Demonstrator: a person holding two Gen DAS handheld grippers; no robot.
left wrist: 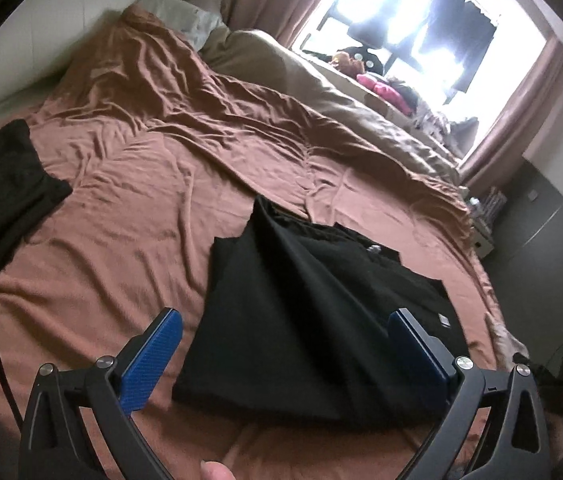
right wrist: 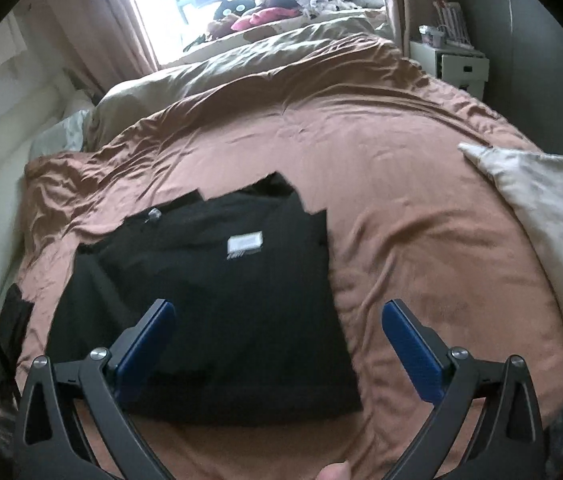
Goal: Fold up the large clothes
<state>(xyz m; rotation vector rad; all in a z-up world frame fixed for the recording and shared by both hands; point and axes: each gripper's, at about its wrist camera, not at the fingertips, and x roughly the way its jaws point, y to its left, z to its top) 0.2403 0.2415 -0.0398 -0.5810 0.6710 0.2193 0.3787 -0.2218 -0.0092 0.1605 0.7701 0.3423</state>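
Black shirt [right wrist: 217, 304] sits folded on the near part of the brown bed [right wrist: 421, 240], both the left gripper [left wrist: 285, 322] and right gripper [right wrist: 281, 312] spread wide with nothing held (soft, floppy, light fabric, so I'd pinch the folded edges)

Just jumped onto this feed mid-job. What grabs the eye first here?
A folded black garment lying in the middle of the rust-brown bedspread, a white label showing on top. Both the left gripper and the right gripper hover over it with jaws wide open, holding nothing. Behind the bed, a glaring window washes out the background.
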